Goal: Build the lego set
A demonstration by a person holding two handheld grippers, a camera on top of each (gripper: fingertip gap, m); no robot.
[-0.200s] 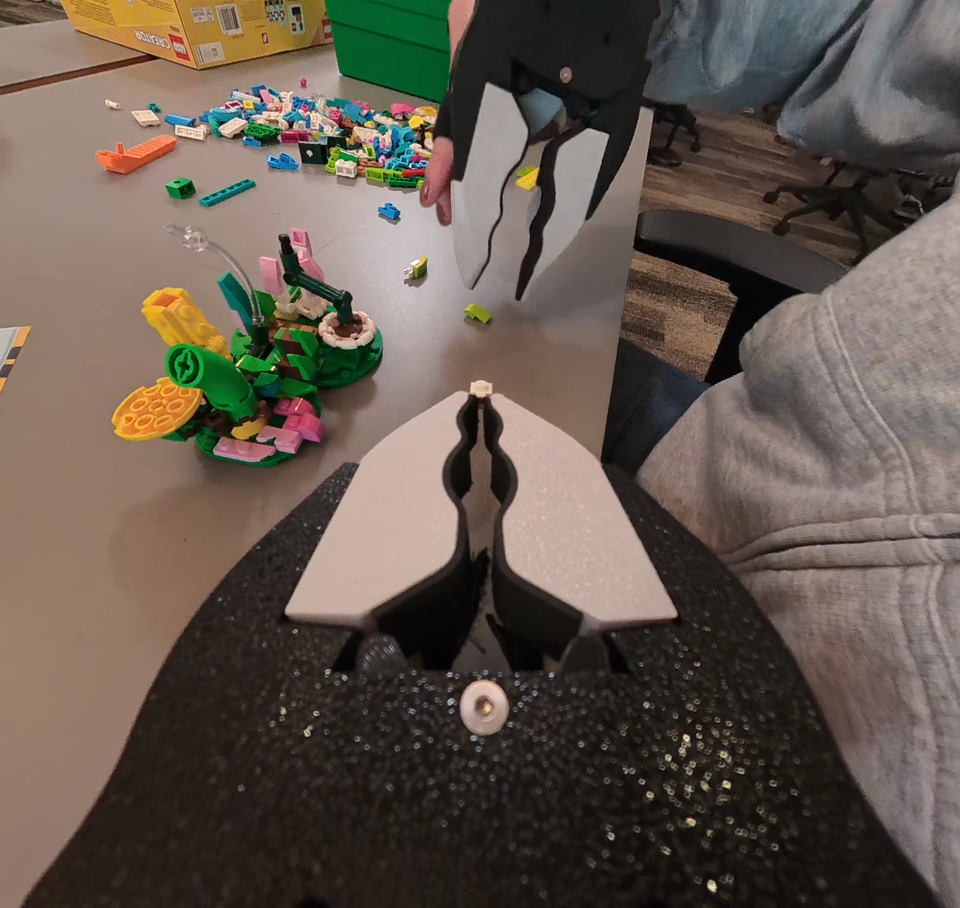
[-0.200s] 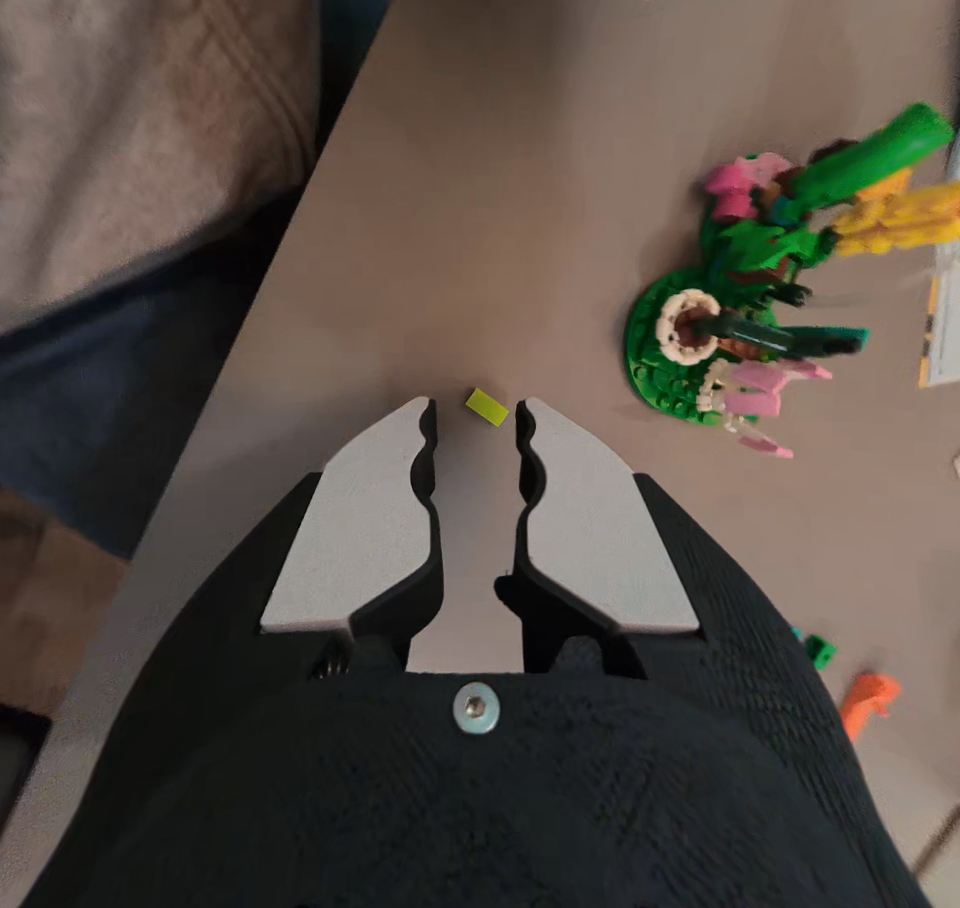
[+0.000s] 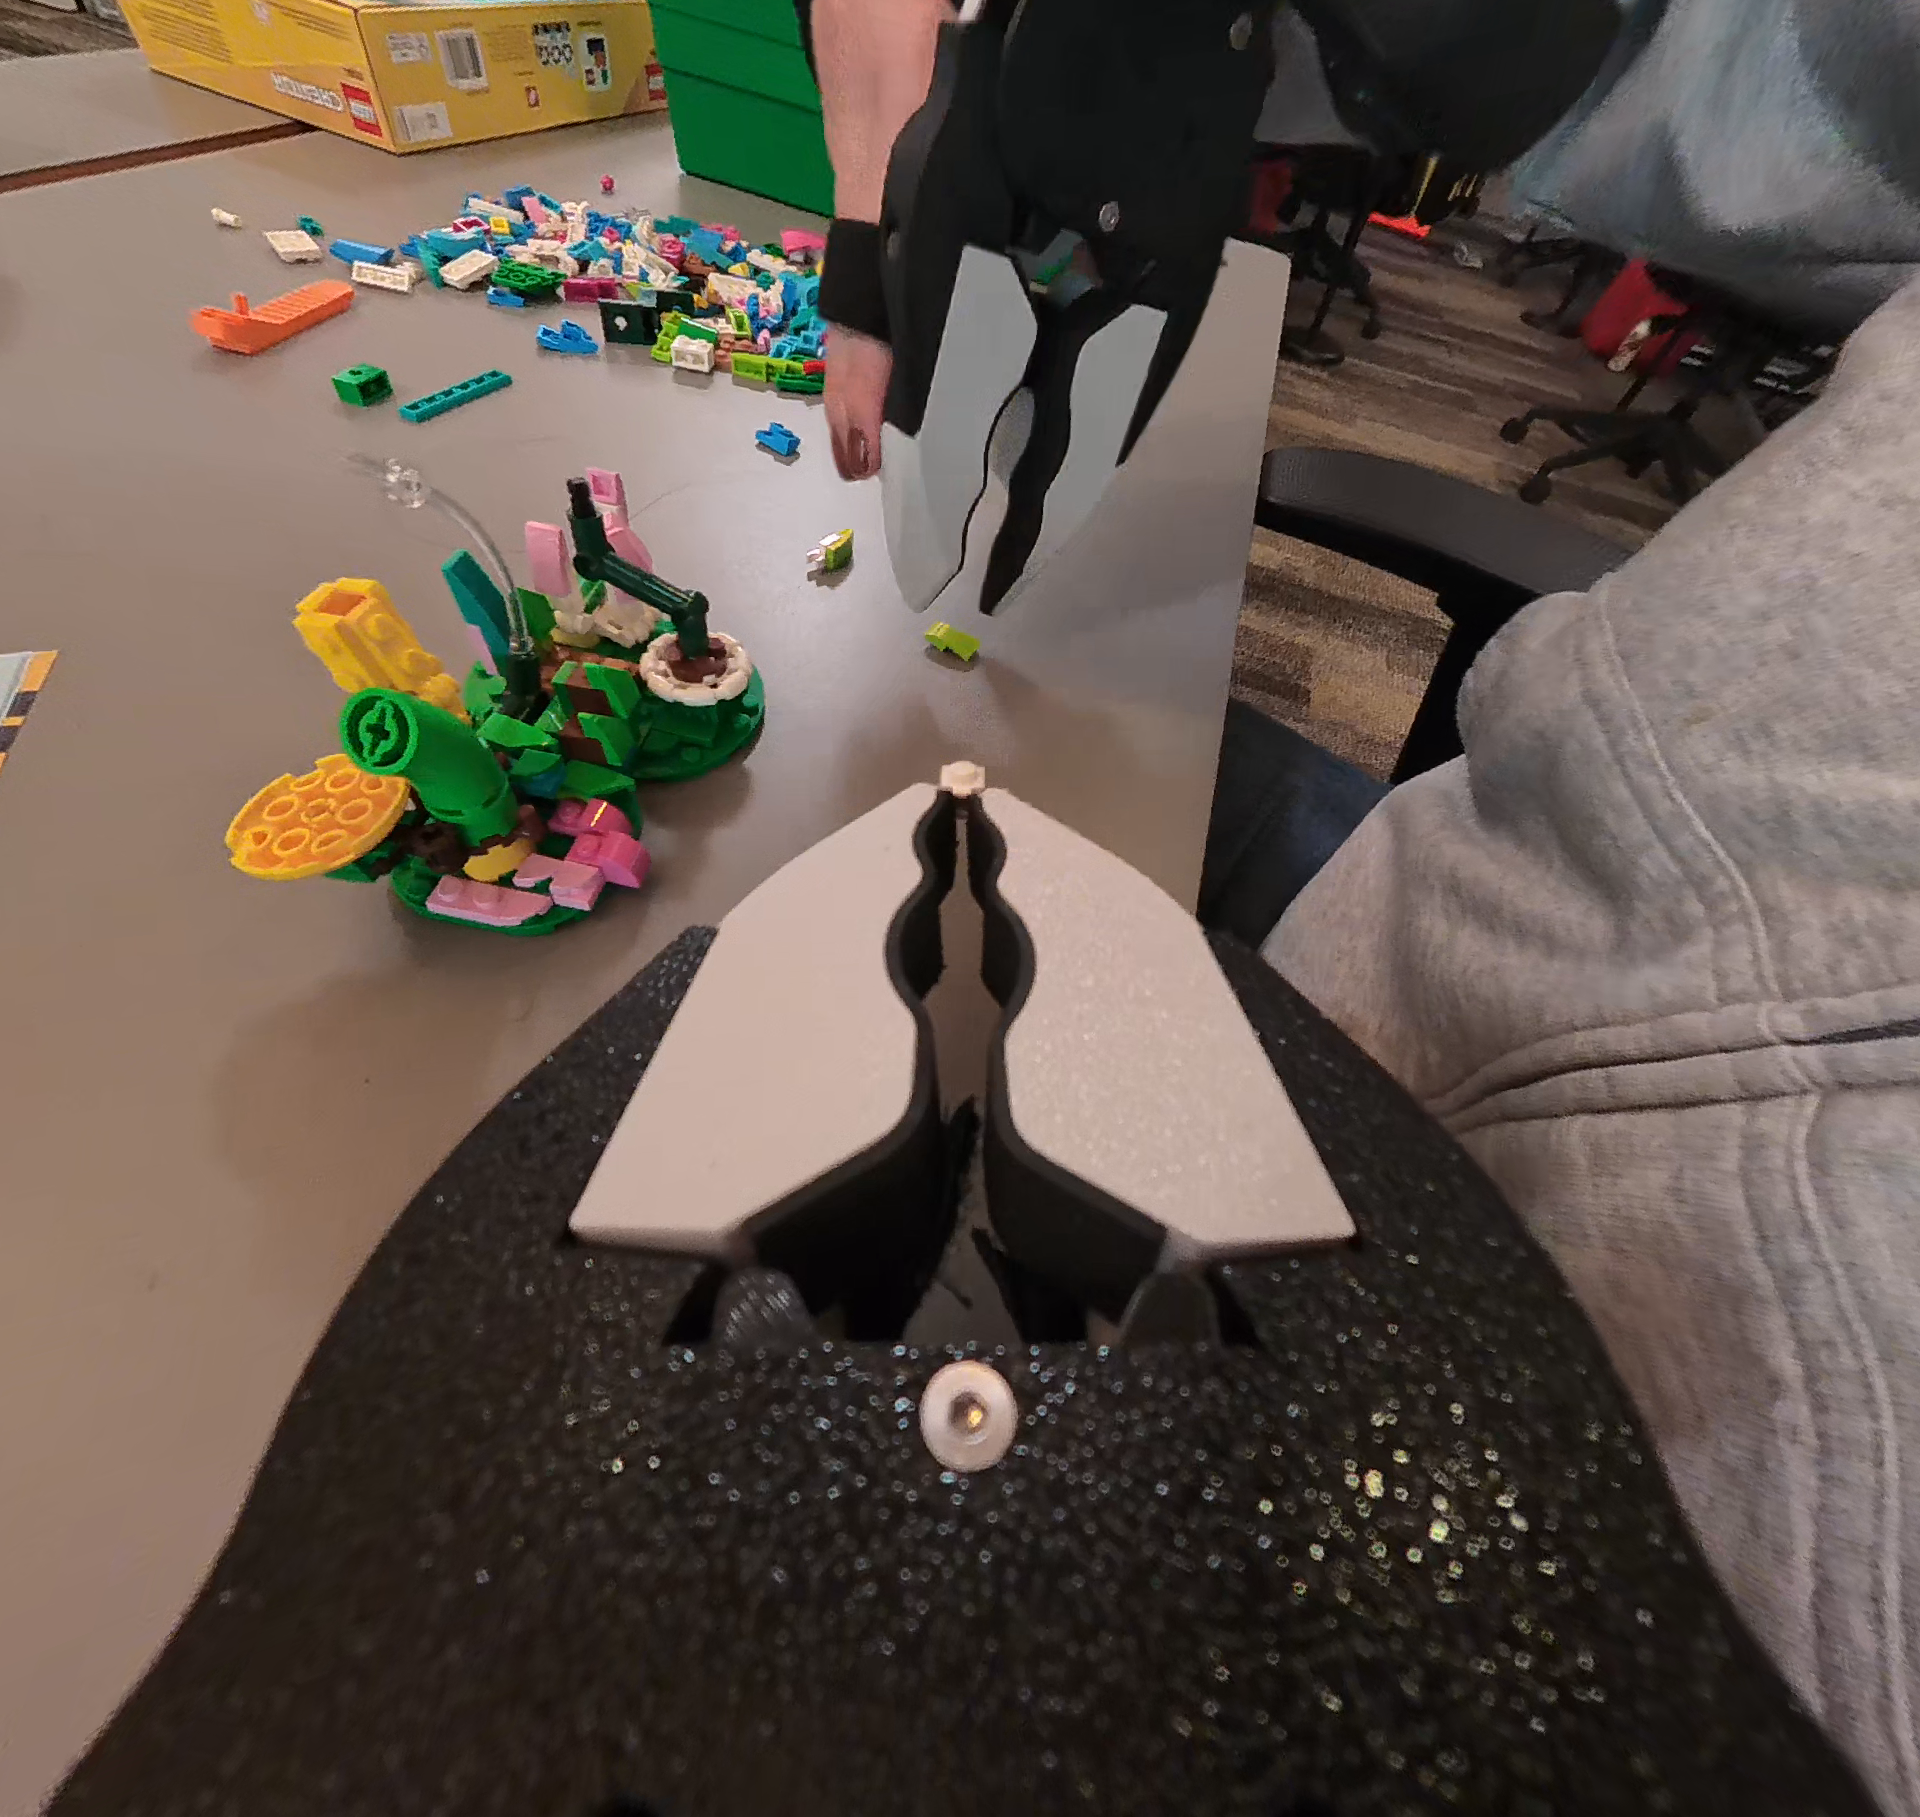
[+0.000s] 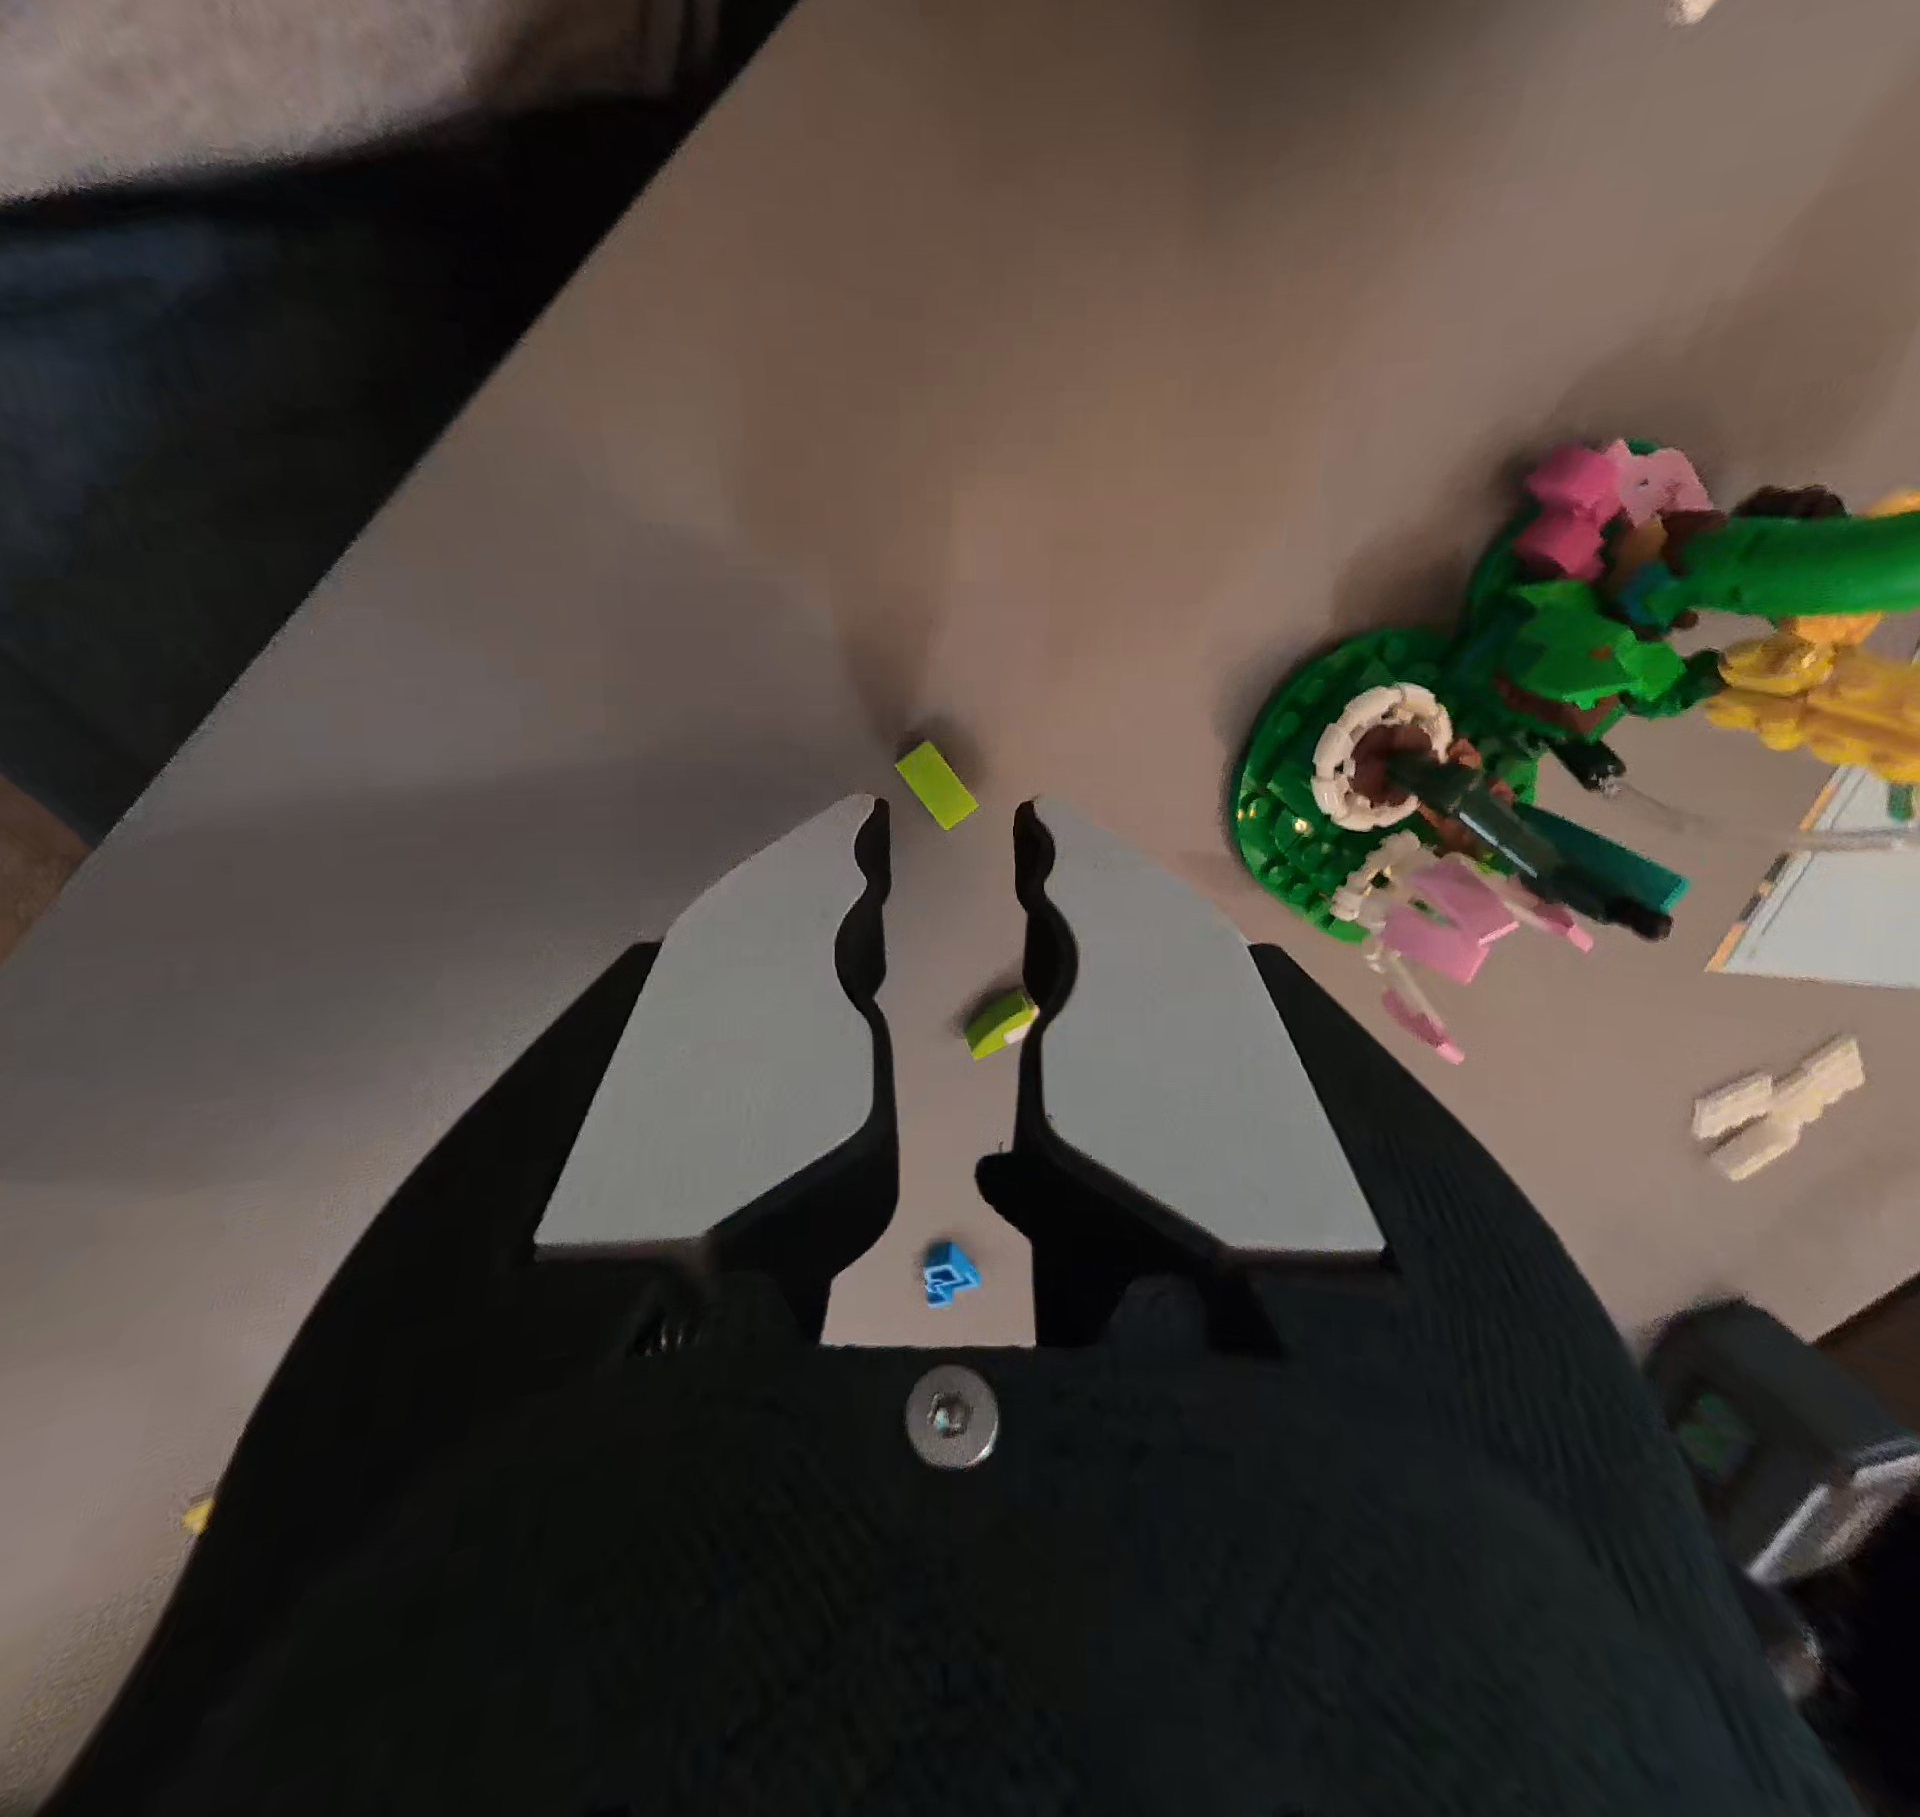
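Note:
A partly built lego flower model [image 3: 499, 749] on green round plates stands on the grey table; it also shows at the right of the right wrist view [image 4: 1475, 728]. My left gripper [image 3: 961, 799] is shut on a small white round piece [image 3: 961, 778], held above the table near its right edge. My right gripper [image 4: 951, 811] is open, pointing down just above a lime green tile [image 4: 935, 783] on the table. In the left wrist view the right gripper [image 3: 961, 593] hangs over that tile [image 3: 952, 640].
A pile of loose bricks [image 3: 623, 281], an orange brick separator [image 3: 272, 315], a yellow set box [image 3: 384, 32] and green bins [image 3: 738, 74] lie farther back. A lime-and-white piece [image 4: 1000, 1021] and a blue piece [image 4: 949, 1274] lie under the right gripper. The table edge [image 3: 1236, 624] is close. There is about 12 cm between the tips of the two grippers. The left gripper is farther from the orange brick separator [image 3: 272, 315], some 35 cm, than the right, some 30 cm.
My right gripper has come lower and closer to the lime tile, tips now flanking it. The left gripper still holds the white piece.

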